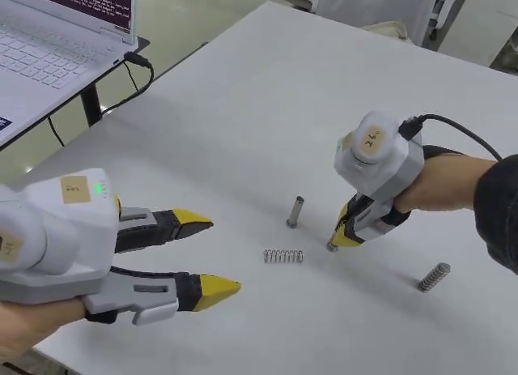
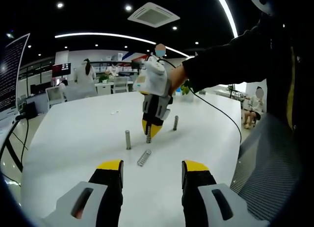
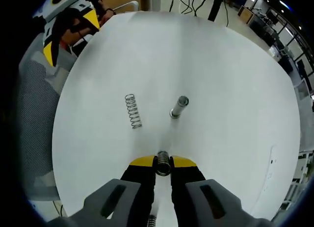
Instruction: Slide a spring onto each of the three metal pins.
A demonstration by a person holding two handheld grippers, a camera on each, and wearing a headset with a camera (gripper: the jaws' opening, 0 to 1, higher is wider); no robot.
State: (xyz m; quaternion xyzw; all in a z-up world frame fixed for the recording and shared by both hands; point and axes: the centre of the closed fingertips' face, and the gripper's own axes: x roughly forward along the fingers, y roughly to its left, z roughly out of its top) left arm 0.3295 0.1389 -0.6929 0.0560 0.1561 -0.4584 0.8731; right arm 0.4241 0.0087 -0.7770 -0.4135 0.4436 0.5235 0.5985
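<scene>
— What is gripped by the yellow-tipped right gripper?
— A small coiled metal spring is pinched between its jaws, at the white table.
— And the left gripper?
— It is held wide, empty. A loose wire spring is laid flat near an upright grey metal pin; a thicker grey coil lies apart.
</scene>
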